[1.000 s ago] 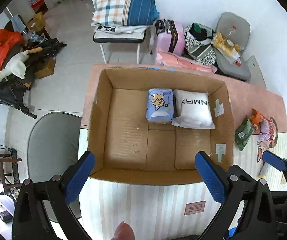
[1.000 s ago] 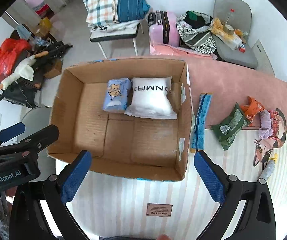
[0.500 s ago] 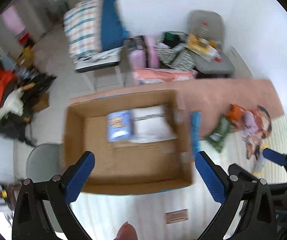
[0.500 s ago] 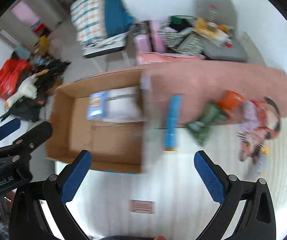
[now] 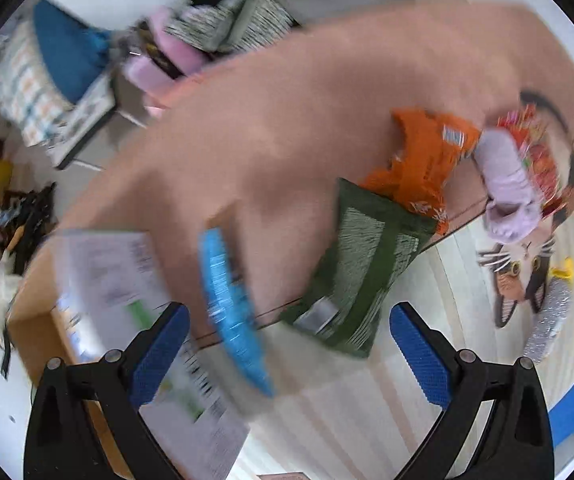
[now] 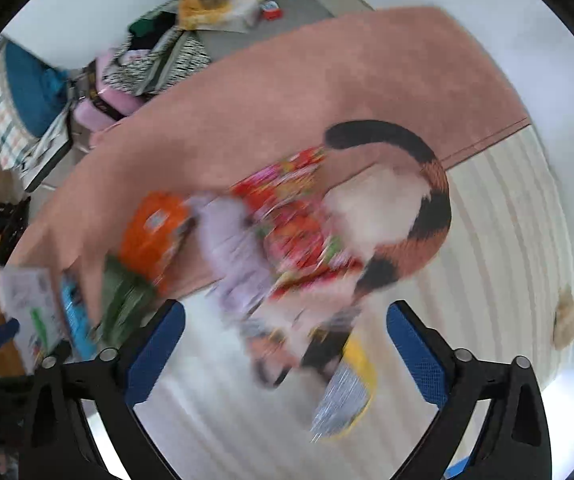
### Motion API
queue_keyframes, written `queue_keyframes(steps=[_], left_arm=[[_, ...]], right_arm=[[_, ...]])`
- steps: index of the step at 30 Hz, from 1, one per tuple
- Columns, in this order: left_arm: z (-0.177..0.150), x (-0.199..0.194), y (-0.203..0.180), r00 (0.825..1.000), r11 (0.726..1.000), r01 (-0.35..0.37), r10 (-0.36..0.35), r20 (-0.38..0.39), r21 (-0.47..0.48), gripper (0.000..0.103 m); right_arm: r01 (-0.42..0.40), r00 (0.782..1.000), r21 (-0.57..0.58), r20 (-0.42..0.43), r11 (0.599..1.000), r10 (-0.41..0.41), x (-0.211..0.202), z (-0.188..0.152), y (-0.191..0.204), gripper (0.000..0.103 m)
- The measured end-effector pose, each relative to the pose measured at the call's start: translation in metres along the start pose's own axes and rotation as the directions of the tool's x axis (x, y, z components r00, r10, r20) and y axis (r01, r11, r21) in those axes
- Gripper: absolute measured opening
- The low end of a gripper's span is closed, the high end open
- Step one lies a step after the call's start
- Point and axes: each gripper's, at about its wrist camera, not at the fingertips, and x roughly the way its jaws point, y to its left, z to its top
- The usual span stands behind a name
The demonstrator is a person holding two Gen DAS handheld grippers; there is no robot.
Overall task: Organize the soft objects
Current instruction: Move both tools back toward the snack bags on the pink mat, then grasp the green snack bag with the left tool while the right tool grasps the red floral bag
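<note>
Both views have swung off the cardboard box [image 5: 27,312], now at lower left, onto loose packets mid-frame. Left gripper [image 5: 287,356], jaws spread and empty, faces the blue packet [image 5: 231,312] and green packet [image 5: 363,264]. Right gripper [image 6: 285,354], equally spread, faces the lilac soft item [image 6: 235,252]. Next pick is likely.

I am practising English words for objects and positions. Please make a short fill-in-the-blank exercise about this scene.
1. Both tools, left and right, are ____ and hold nothing.
2. The orange packet partly lies on the ____ packet.
3. The long blue packet lies between the cardboard box and the ____ packet.

Missing words: open; green; green
</note>
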Motion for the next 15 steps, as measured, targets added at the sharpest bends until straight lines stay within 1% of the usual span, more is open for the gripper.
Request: queue_keyframes(steps=[1, 3, 4, 6, 7, 8, 9, 10, 11, 12, 13, 14, 15], left_arm=[[0.006, 0.013, -0.008, 0.999, 1.0, 0.008, -0.008, -0.034, 0.027, 0.103], [0.011, 0.03, -0.019, 0.996, 0.997, 0.032, -0.026, -0.083, 0.069, 0.102], [0.013, 0.039, -0.026, 0.994, 0.995, 0.029, -0.019, -0.105, 0.096, 0.102], [0.015, 0.047, -0.038, 0.992, 0.99, 0.021, -0.003, -0.125, 0.141, 0.102], [0.017, 0.052, -0.044, 0.991, 0.988, 0.025, -0.004, -0.137, 0.153, 0.098], [0.019, 0.054, -0.046, 0.989, 0.989, 0.031, -0.01, -0.145, 0.144, 0.084], [0.02, 0.056, -0.048, 0.988, 0.991, 0.04, -0.02, -0.155, 0.131, 0.076], [0.022, 0.059, -0.047, 0.983, 0.994, 0.054, -0.036, -0.178, 0.097, 0.059], [0.024, 0.062, -0.043, 0.978, 0.996, 0.074, -0.063, -0.199, 0.044, 0.053], [0.027, 0.063, -0.036, 0.974, 0.996, 0.087, -0.093, -0.207, -0.036, 0.052], [0.028, 0.063, -0.028, 0.97, 0.987, 0.112, -0.134, -0.205, -0.116, 0.051], [0.029, 0.063, -0.018, 0.96, 0.966, 0.156, -0.198, -0.197, -0.208, 0.051], [0.029, 0.063, -0.013, 0.955, 0.951, 0.179, -0.23, -0.189, -0.254, 0.051]], right_arm=[[0.001, 1.0, -0.003, -0.018, 1.0, -0.001, 0.009, 0.008, -0.002, 0.097], [0.009, 0.999, -0.009, -0.051, 1.0, -0.009, 0.028, 0.021, -0.007, 0.097], [0.012, 0.998, -0.013, -0.062, 1.0, -0.013, 0.036, 0.026, -0.009, 0.096], [0.022, 0.995, -0.03, -0.092, 0.999, -0.025, 0.053, 0.036, -0.013, 0.092], [0.026, 0.994, -0.037, -0.103, 0.999, -0.03, 0.06, 0.038, -0.014, 0.089], [0.024, 0.992, -0.048, -0.12, 0.999, -0.03, 0.068, 0.041, -0.013, 0.088], [0.023, 0.989, -0.062, -0.143, 0.998, -0.032, 0.076, 0.041, -0.01, 0.088], [0.023, 0.986, -0.069, -0.161, 0.997, -0.034, 0.083, 0.042, -0.009, 0.086], [0.018, 0.984, -0.076, -0.176, 0.997, -0.031, 0.088, 0.043, -0.007, 0.084], [0.011, 0.98, -0.088, -0.195, 0.996, -0.028, 0.094, 0.043, -0.005, 0.083], [0.008, 0.978, -0.094, -0.205, 0.995, -0.027, 0.098, 0.043, -0.005, 0.08], [0.006, 0.977, -0.1, -0.213, 0.995, -0.027, 0.101, 0.042, -0.004, 0.078], [0.014, 0.974, -0.107, -0.221, 0.994, -0.038, 0.105, 0.041, -0.004, 0.076]])
